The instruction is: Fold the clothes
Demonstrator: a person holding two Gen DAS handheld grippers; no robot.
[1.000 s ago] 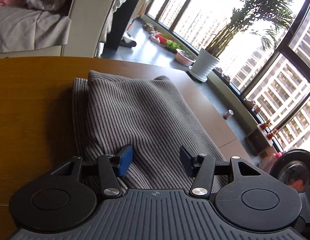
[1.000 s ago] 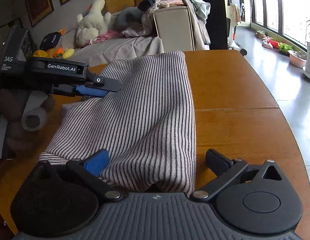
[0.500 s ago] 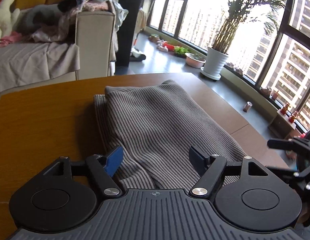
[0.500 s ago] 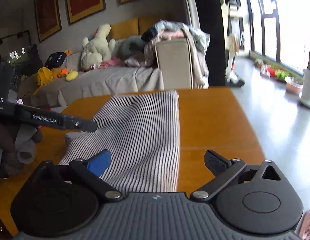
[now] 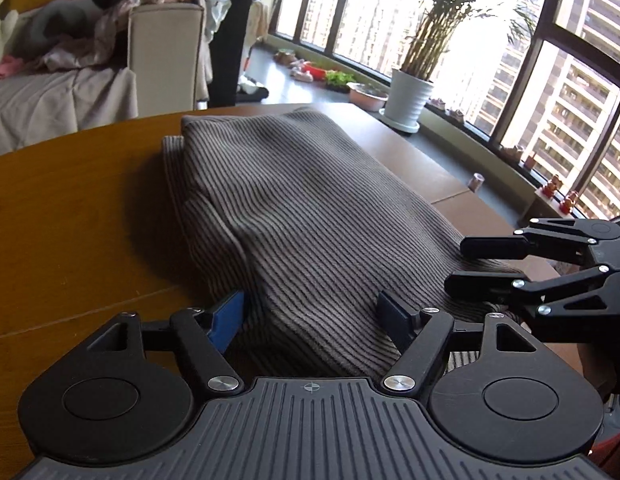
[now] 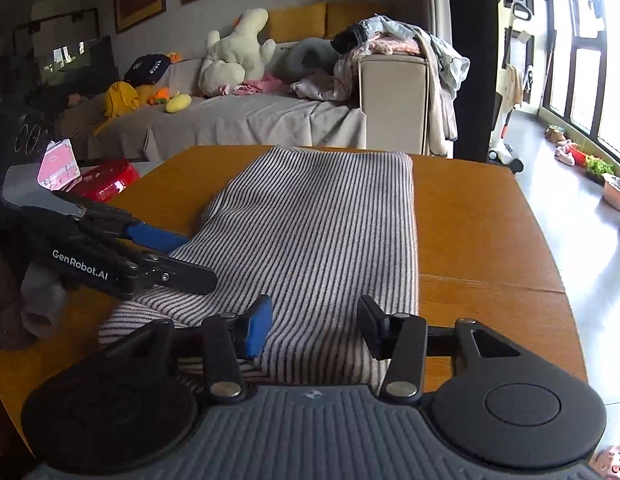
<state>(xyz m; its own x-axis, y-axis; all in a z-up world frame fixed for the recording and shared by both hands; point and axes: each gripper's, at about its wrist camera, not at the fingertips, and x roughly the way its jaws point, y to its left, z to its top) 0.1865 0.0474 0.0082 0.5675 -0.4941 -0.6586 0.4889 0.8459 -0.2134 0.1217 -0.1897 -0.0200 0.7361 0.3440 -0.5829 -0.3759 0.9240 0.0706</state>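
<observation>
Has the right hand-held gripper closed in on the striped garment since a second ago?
Yes. The right hand-held gripper narrowed its jaws over the striped garment's near end, though still open.

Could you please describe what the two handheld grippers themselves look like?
Both the left gripper and right gripper are matte black, with ribbed bodies, round side discs, silver pivot screws and blue finger pads. The left one carries white "GenRobot.AI" lettering.
</observation>
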